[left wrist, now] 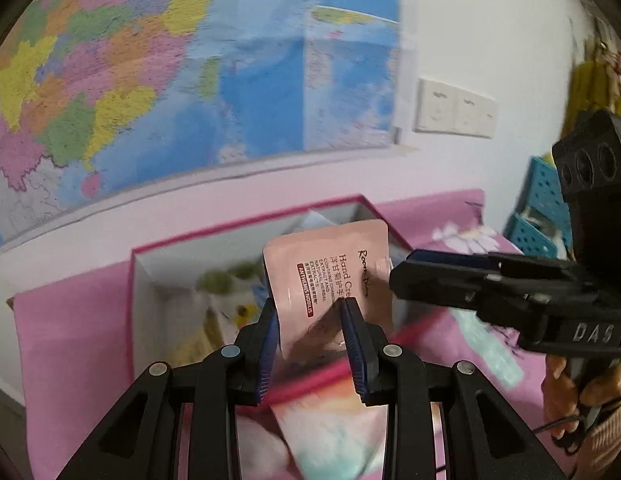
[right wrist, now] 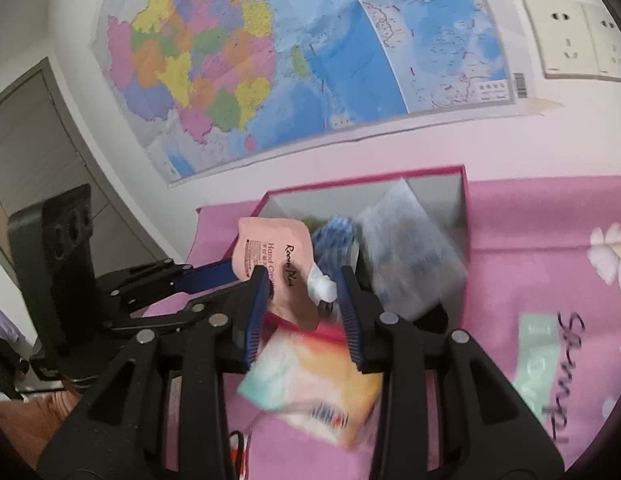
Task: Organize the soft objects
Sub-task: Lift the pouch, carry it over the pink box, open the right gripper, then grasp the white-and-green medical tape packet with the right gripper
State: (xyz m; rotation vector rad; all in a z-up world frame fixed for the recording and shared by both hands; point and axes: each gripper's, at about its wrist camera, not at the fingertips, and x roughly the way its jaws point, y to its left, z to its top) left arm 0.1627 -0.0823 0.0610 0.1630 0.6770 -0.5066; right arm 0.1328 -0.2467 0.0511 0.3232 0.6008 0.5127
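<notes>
A pink hand cream sachet (left wrist: 326, 268) is held up above a pink-rimmed open box (left wrist: 170, 268). My left gripper (left wrist: 310, 312) is shut on the sachet's lower part. My right gripper (right wrist: 304, 280) is open, its fingers either side of the sachet (right wrist: 276, 258) without pinching it; it comes in from the right in the left wrist view (left wrist: 394, 276). A pastel tissue pack (right wrist: 310, 388) lies on the pink cloth just in front of the box (right wrist: 366, 188). The box holds a blue patterned item (right wrist: 334, 240) and a clear wrapped pack (right wrist: 410, 252).
A pink printed cloth (right wrist: 550, 280) covers the surface. A wall map (right wrist: 270, 60) and sockets (right wrist: 570, 36) are behind. Blue perforated baskets (left wrist: 542, 216) stand at the right in the left wrist view. A grey door (right wrist: 30, 152) is at the left.
</notes>
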